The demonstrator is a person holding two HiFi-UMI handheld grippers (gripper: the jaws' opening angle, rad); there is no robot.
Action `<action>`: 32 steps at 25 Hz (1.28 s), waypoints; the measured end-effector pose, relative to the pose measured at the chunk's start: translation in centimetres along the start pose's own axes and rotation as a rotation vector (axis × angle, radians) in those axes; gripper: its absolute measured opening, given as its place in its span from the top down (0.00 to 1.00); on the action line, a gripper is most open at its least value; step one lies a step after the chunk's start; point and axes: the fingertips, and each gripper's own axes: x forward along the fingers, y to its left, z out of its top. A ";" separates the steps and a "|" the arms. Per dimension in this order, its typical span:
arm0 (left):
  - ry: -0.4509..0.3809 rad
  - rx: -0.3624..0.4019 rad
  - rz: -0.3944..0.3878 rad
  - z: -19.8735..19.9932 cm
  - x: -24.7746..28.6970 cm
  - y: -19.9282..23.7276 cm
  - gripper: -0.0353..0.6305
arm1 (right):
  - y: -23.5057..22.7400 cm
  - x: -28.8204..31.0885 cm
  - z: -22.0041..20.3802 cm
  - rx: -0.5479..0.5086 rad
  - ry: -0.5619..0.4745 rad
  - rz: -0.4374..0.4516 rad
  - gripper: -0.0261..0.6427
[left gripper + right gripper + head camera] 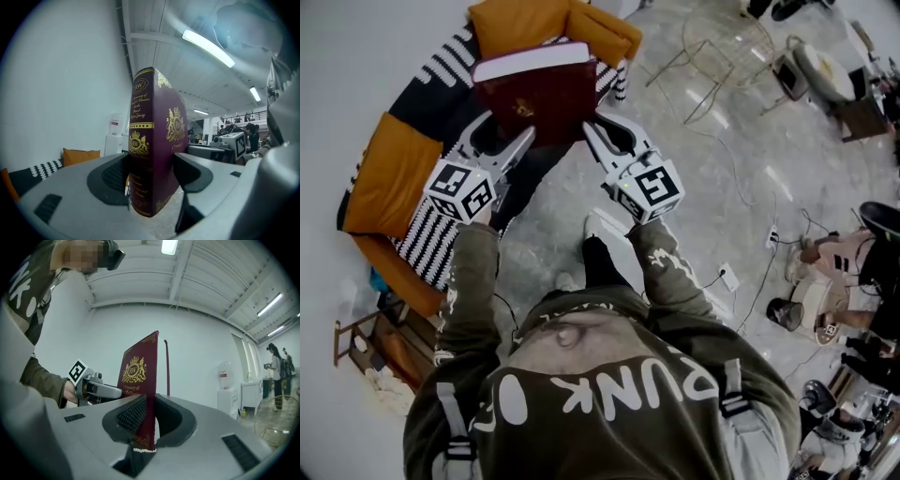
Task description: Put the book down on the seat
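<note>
Orange striped sofa point(389, 178) under maroon hardcover book point(534, 94); left gripper point(511, 128) clamps its spine end, right gripper point(598, 127) pinches cover.

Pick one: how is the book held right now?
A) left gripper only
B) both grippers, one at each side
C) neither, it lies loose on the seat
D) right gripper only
B: in the head view the left gripper and the right gripper each meet a near corner of the maroon book, and each gripper's own view shows its jaws clamped on the book.
</note>
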 end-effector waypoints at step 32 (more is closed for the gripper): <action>0.256 -0.352 0.057 -30.7 30.6 37.5 0.51 | -28.1 31.9 -38.5 0.210 0.418 0.041 0.86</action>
